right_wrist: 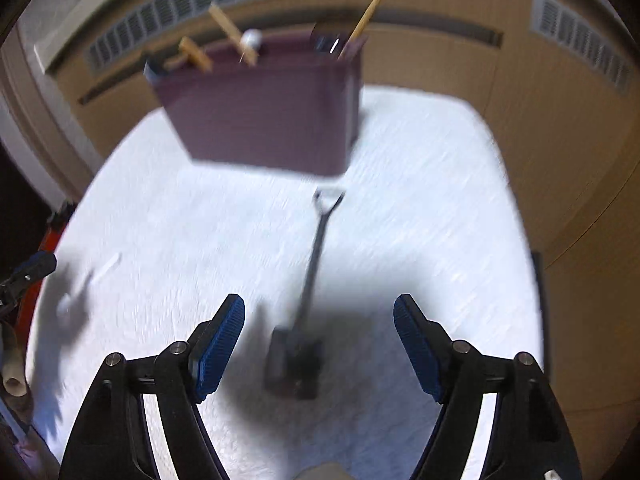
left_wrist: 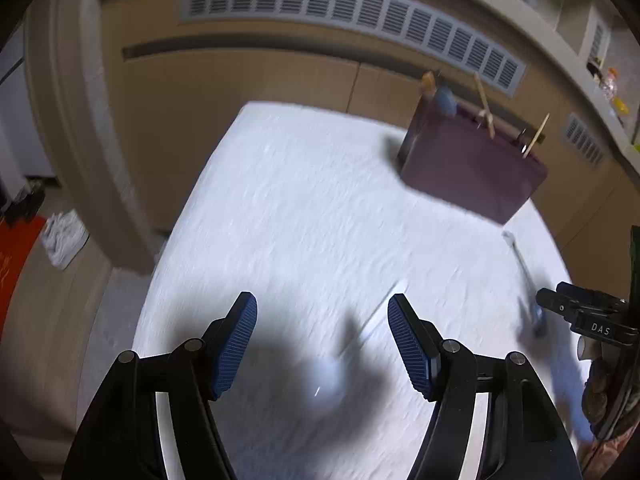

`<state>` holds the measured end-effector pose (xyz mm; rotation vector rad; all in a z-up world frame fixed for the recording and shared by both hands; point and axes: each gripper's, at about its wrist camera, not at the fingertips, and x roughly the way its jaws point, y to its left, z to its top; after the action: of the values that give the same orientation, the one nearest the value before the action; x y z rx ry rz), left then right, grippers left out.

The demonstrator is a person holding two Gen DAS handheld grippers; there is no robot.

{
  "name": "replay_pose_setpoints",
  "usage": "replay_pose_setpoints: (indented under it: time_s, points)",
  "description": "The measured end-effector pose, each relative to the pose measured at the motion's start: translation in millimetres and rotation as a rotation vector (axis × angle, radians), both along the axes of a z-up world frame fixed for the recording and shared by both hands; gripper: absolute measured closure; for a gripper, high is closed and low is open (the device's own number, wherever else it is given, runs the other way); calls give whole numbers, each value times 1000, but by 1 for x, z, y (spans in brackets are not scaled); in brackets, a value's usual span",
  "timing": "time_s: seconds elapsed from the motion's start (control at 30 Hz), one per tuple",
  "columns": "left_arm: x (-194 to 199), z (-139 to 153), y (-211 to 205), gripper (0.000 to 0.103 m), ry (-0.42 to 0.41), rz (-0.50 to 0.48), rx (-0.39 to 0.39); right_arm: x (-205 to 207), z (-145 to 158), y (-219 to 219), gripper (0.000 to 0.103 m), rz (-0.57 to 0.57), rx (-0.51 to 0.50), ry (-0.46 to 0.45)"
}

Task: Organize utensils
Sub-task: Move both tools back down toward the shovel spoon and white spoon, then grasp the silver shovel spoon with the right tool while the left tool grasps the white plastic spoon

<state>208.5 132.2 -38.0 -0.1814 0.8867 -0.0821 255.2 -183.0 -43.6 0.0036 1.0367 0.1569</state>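
Note:
A maroon utensil holder (left_wrist: 472,164) (right_wrist: 264,112) stands at the back of the white-clothed table, with wooden utensils (right_wrist: 232,36) and chopsticks sticking out. A white spoon (left_wrist: 360,336) lies on the cloth just ahead of my open, empty left gripper (left_wrist: 322,344); it also shows at the left in the right wrist view (right_wrist: 86,284). A dark shovel-shaped spoon (right_wrist: 304,300) lies in front of the holder, its head between the tips of my open, empty right gripper (right_wrist: 320,344). In the left wrist view it (left_wrist: 528,284) lies next to the right gripper (left_wrist: 580,308). Both views are motion-blurred.
The white cloth (left_wrist: 300,208) covers a small table with rounded corners. Brown cabinet panels with grey vents (left_wrist: 352,12) stand behind. A folded towel (left_wrist: 64,236) and an orange mat lie on the floor at left.

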Motion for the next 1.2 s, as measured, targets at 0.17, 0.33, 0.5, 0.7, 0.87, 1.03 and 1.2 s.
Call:
replay_pose_setpoints:
  time_s: [0.17,0.33,0.5,0.7,0.87,1.03,1.2]
  points:
    - [-14,-17,1,33,44,-2,-3,-8,-14,13,29,23,-33,10]
    - [-19,-19,-1,33,57,-3,7,-7,-14,22,69,43,-113,-38]
    - [-19,-19,-4,31,58,-4,12,-23,-10,28,72,103,-116,-47]
    - [-16,-23,-16,30,86,-32,-5,-51,-14,27,72,140,-103,-22]
    - [-13,-26,-41,28,96,-90,-45,-70,-12,20,71,153,-97,-12]
    - [-9,-25,-78,27,100,-190,-84,-81,-13,12,68,150,-89,-7]
    - [-4,-20,-91,27,93,-216,-88,-82,-14,6,46,133,-24,-2]
